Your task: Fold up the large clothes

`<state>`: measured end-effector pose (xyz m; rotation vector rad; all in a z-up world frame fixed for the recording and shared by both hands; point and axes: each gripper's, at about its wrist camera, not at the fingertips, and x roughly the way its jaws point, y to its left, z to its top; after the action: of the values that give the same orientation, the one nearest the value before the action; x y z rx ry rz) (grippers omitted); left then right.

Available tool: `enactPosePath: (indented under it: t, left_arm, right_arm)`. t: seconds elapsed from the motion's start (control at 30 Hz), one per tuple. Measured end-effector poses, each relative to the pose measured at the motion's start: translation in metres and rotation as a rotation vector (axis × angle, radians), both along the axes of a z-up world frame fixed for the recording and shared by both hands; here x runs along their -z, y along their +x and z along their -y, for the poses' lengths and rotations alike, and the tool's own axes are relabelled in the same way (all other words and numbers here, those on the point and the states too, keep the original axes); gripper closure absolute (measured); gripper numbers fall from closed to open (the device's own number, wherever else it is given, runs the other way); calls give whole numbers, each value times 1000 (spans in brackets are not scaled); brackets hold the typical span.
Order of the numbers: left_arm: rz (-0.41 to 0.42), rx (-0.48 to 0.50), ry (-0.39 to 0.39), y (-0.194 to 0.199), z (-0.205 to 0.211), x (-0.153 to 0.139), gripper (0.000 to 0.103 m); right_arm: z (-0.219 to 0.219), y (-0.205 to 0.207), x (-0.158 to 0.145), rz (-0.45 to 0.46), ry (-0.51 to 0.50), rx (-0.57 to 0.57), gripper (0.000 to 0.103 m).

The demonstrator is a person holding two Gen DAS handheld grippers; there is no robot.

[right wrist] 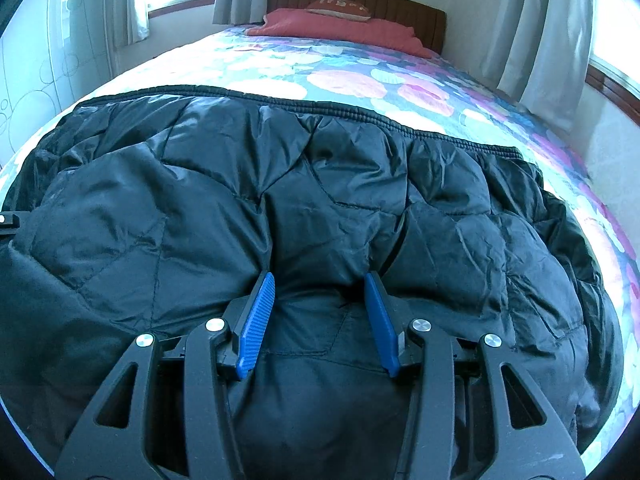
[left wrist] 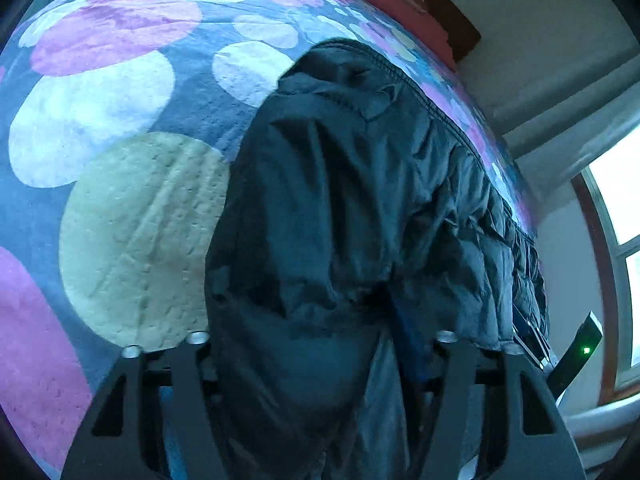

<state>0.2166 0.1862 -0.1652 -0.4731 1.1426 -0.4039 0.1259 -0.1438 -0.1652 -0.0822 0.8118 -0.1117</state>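
Note:
A large black quilted jacket lies spread across the bed, its ribbed hem toward the pillow. My right gripper points down into it. Its blue pads press on a raised fold of jacket cloth bulging between them. In the left wrist view a long bunched part of the jacket runs from the jaws up across the bedspread. My left gripper has this cloth gathered between its arms. The fabric covers its fingertips, and only a sliver of one blue pad shows against the cloth.
The bedspread has big pink, white and yellow circles. A red pillow lies against the wooden headboard. Grey curtains and windows stand on both sides. A black device with a green light sits at the jacket's right end.

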Motion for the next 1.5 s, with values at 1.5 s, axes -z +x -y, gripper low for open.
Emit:
enactPosePath:
  t: [1.5]
  left_arm:
    - [330, 373, 300, -75, 415, -88, 84]
  right_arm:
    - [264, -116, -25, 59, 183, 389, 45]
